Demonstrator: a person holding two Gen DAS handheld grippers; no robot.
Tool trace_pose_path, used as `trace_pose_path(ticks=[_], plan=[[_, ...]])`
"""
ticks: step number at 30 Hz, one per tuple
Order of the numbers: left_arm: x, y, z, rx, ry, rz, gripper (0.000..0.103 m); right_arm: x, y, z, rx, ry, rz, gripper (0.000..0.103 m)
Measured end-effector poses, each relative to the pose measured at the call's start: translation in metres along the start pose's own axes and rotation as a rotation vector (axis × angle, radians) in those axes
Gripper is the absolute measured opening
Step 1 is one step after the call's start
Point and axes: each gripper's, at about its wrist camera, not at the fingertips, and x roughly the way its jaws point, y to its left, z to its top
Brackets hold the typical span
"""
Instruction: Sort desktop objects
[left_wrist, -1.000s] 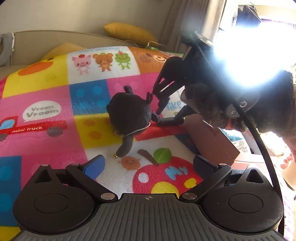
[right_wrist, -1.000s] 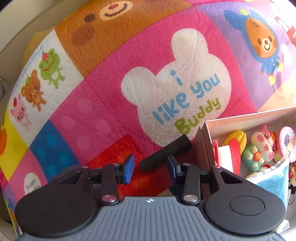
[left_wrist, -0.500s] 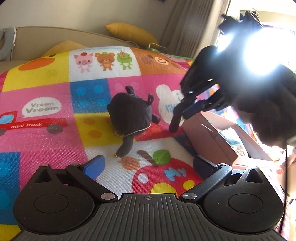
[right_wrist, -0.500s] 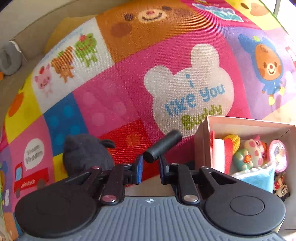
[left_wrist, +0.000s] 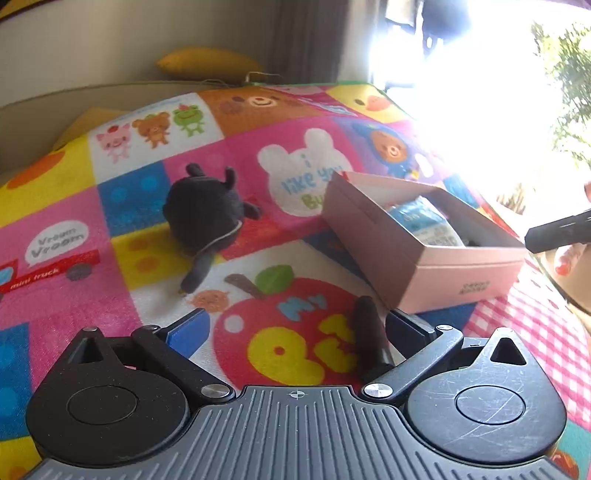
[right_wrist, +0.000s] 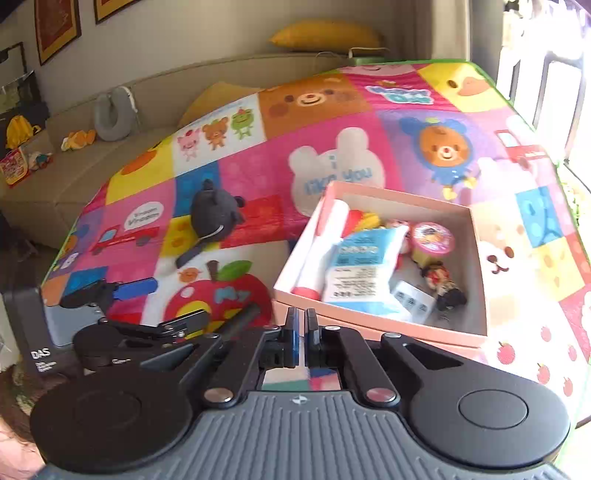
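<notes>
Now the black cylindrical stick (left_wrist: 367, 336) lies on the colourful cartoon mat (left_wrist: 147, 206), touching the spread left gripper's (left_wrist: 297, 325) right finger, released by the right gripper (right_wrist: 301, 334), nearly clenched, empty, near the pink cardboard box (right_wrist: 476, 273).

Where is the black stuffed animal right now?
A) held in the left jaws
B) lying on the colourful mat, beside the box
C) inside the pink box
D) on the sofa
B: the black stuffed animal lies on the colourful mat, apart from the pink box, and no jaws touch it.
</notes>
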Motion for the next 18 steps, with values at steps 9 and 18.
trace_pose_path(ticks=[9,18], plan=[[0.008,-0.059,-0.005,0.151,0.082,-0.049,0.070,-0.003,-0.068,-0.084,0.194,-0.121,-0.150,0.072],[0.020,-0.096,-0.008,0.254,0.151,0.006,0.034,-0.004,-0.102,-0.135,0.410,-0.162,-0.113,0.088]])
